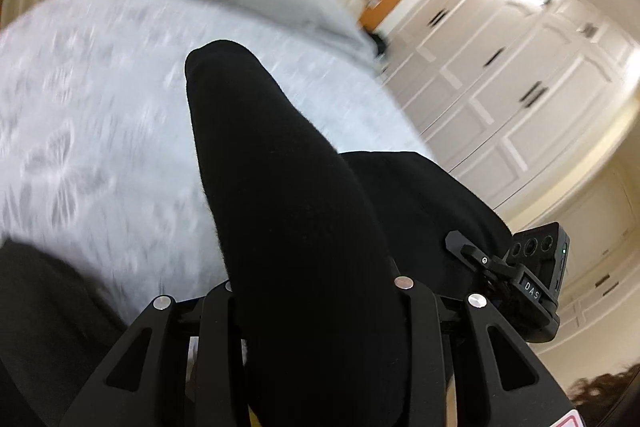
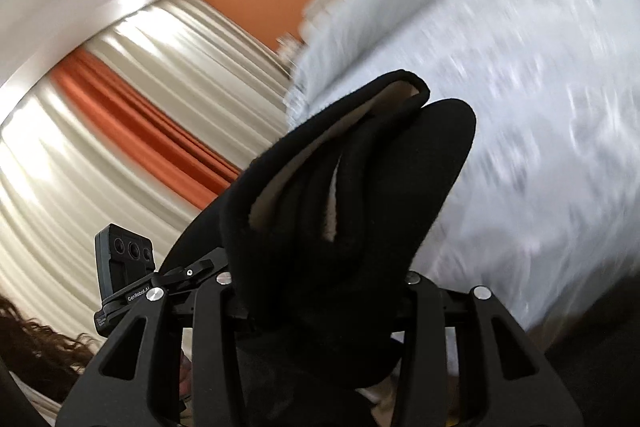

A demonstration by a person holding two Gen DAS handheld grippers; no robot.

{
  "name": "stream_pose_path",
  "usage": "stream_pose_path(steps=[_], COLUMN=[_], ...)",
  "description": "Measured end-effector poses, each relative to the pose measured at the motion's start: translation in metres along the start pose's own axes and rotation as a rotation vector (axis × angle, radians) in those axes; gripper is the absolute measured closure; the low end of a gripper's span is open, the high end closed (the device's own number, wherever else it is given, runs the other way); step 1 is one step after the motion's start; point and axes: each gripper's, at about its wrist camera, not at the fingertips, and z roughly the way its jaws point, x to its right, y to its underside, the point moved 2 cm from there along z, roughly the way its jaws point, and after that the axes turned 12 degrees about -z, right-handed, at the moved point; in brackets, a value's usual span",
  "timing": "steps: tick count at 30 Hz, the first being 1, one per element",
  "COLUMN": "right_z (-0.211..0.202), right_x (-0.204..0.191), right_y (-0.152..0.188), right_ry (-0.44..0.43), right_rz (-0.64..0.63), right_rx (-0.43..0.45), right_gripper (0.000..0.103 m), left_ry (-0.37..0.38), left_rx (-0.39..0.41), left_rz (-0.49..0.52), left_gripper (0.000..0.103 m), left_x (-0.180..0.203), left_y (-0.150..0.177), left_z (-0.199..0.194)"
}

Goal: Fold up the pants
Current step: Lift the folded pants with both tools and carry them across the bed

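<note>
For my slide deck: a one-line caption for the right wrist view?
Right gripper clamping bunched black pants, pale lining showing, above a white bed.

The pants are black, of a soft, slightly fuzzy knit. In the left wrist view a thick fold of the cloth rises forward as a long rounded lobe, lifted above the bed, with more black cloth spread lower down to its right. In the right wrist view the pants are bunched into several layered folds, with the pale inner lining showing between the layers. The top edge curls over in a narrow rolled hem. Both views are motion-blurred.
</note>
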Motion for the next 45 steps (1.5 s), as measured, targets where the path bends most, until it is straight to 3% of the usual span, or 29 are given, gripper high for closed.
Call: stream_pose_path(steps=[11,15,18,23,31,39,45], right_z=[-0.018,0.002,0.028,0.087,0.203,0.301,0.358], right_x=[-0.070,-0.067,-0.047,0.011,0.113,0.208,0.276], right_y=[-0.152,-0.204,-0.240,-0.283,-0.318,-0.296,-0.259], right_ry=[-0.108,-0.128,-0.141,-0.136,-0.100,-0.030,0.024], right_rz=[-0.320,-0.377,-0.368,-0.323,-0.208,-0.120,-0.051], right_rx=[0.302,0.367,0.390,0.385,0.316,0.195,0.103], right_gripper=[0.063,0.063,0.062,0.062,0.062,0.062,0.062], left_ry=[0.167,0.180,0.178,0.165,0.043,-0.070,-0.142], left_rx=[0.415,0.551,0.599,0.582,0.530,0.449,0.374], left_rz=[0.313,0.386,0.390,0.315,0.254,0.189,0.142], left_gripper=[0.072,0.072,0.071,0.070,0.070,0.070,0.070], left_x=[0.123,0.148,0.150,0.130,0.074,-0.010,-0.074], left_y=[-0.104,-0.144,-0.180,-0.251,-0.342,-0.386,-0.385], left_z=[-0.084,-0.085,-0.065,-0.004,0.130,0.252,0.330])
